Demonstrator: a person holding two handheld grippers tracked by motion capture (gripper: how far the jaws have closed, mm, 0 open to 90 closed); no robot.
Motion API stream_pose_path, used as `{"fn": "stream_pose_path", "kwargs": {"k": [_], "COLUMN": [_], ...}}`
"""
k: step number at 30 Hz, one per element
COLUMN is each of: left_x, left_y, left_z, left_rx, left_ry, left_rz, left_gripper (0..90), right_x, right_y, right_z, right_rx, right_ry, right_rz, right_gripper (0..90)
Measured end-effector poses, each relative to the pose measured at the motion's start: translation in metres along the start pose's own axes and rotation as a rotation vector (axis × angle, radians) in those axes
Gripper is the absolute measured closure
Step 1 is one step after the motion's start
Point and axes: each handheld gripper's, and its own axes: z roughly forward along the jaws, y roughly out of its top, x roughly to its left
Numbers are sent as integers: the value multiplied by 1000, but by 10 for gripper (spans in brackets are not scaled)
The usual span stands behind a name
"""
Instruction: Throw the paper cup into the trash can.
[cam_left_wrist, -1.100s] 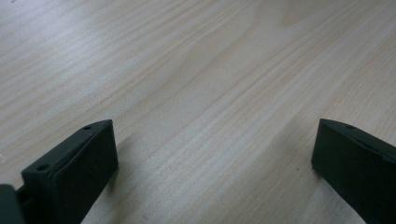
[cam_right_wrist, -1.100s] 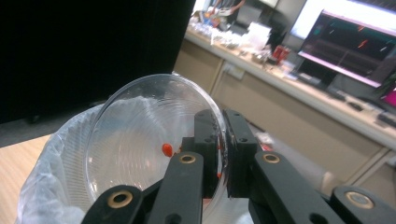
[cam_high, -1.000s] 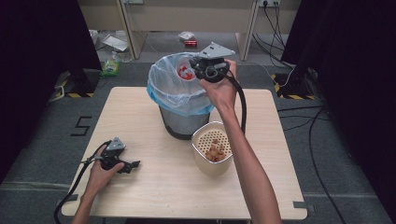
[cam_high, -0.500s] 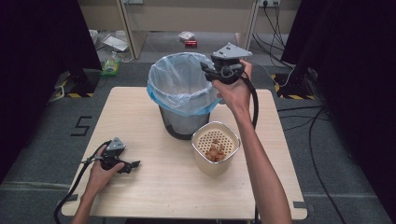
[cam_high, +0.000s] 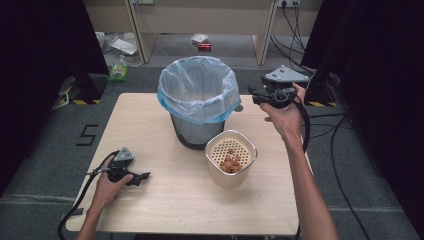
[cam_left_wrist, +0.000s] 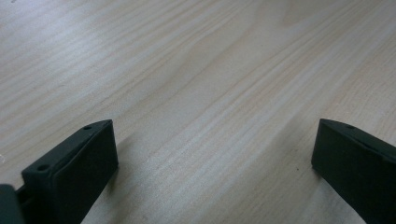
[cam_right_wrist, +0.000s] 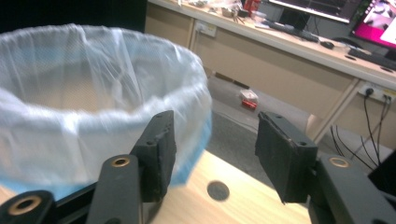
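Observation:
A bin (cam_high: 199, 95) with a pale blue and white liner stands at the middle back of the wooden table (cam_high: 165, 210). In front of it, to the right, is a white perforated cup (cam_high: 231, 157) holding brown scraps. My right gripper (cam_high: 251, 96) hangs in the air just right of the bin's rim, pointing at it. Its jaws have just been opening and stand apart with nothing between them, as the right gripper view (cam_right_wrist: 215, 135) shows beside the liner (cam_right_wrist: 84, 102). My left gripper (cam_high: 145, 176) rests on the table at the front left, open and empty (cam_left_wrist: 212, 126).
A round hole (cam_right_wrist: 218, 190) in the tabletop lies right of the bin. Behind the table are a desk (cam_right_wrist: 299, 56), cables and litter on the floor (cam_high: 200, 42). Bare wood spreads between the left gripper and the cup.
The right hand has carried its gripper from above the bin to the right and slightly down, clear of the rim, and its jaws have opened wider. The left hand has stayed put.

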Motion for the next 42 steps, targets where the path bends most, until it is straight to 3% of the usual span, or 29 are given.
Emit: {"fn": "stream_pose_path", "kwargs": {"k": [5, 7, 9, 12, 13, 15, 17, 18, 20, 32, 39, 40, 42], "left_x": [0, 0, 0, 0, 0, 0, 0, 0, 0, 0, 0, 0, 0], "left_y": [0, 0, 0, 0, 0, 0, 0, 0, 0, 0, 0, 0, 0], "left_z": [0, 0, 0, 0, 0, 0, 0, 0, 0, 0, 0, 0, 0], "left_rx": [1, 0, 1, 0, 0, 0, 0, 0, 0, -1, -1, -1, -1], "left_ry": [-1, 0, -1, -1, -1, -1, -1, -1, -1, 1, 2, 2, 2], "left_rz": [0, 0, 0, -2, -1, -1, -1, -1, -1, -1, -2, -2, -2], "left_gripper": [0, 0, 0, 0, 0, 0, 0, 0, 0, 0, 0, 0, 0], "right_x": [-9, -9, -10, -10, -10, -9, -8, -5, -4, 7, 19, 22, 23], "right_y": [-27, -31, -49, -61, -75, -80, -93, -109, -114, -200, -239, -246, -248], "right_z": [-14, -16, -22, -25, -29, -30, -32, -34, -35, -45, -45, -44, -43], "right_rx": [34, 39, 73, 85, 104, 110, 123, 143, 150, 284, 358, 393, 394], "right_ry": [-17, -22, -31, -33, -39, -35, -29, -24, -22, 9, 24, 29, 28], "right_rz": [0, 3, -8, -5, -3, 2, 7, 12, 17, 87, 104, 96, 96], "right_gripper": [432, 427, 419, 413, 404, 400, 393, 387, 385, 357, 345, 339, 338]}}
